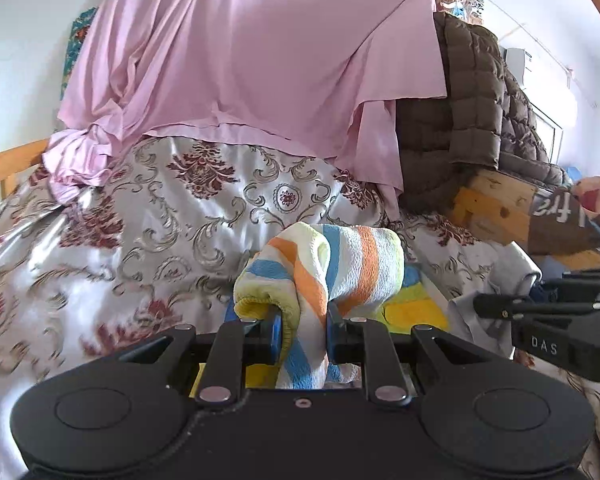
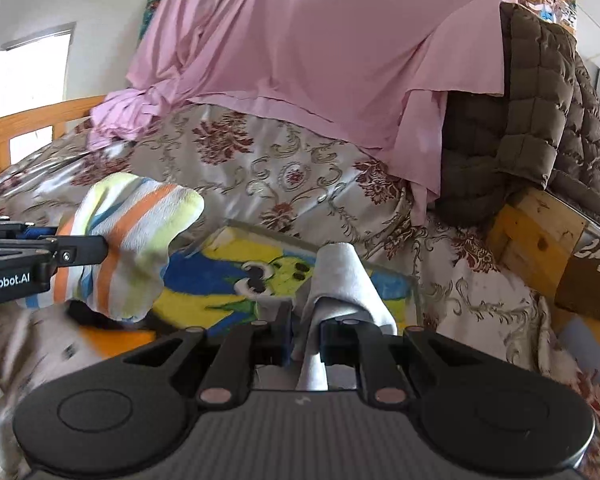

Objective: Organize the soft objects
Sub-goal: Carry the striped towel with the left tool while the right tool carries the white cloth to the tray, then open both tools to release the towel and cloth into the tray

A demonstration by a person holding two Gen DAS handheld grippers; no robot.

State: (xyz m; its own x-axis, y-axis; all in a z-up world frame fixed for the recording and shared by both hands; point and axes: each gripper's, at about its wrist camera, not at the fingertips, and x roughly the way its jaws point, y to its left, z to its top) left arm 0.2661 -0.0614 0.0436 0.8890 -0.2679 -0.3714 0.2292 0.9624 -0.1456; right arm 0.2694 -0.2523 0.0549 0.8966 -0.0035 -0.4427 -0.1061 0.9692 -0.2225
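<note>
Both claws (image 1: 304,332) (image 2: 304,336) clamped, side by side

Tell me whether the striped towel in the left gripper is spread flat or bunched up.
Bunched up. The striped towel bulges in rumpled folds over the left gripper, whose fingers pinch it, lifted above the patterned bedspread.

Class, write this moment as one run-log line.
left gripper: shut on striped towel | right gripper: shut on grey cloth | both above cartoon mat

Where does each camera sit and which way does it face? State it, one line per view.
Left wrist: behind the left tool, facing the bed; it grips the striped towel; the right tool enters at right.
Right wrist: behind the right tool, gripping the grey cloth.
Shared: pink sheet, cartoon mat.
</note>
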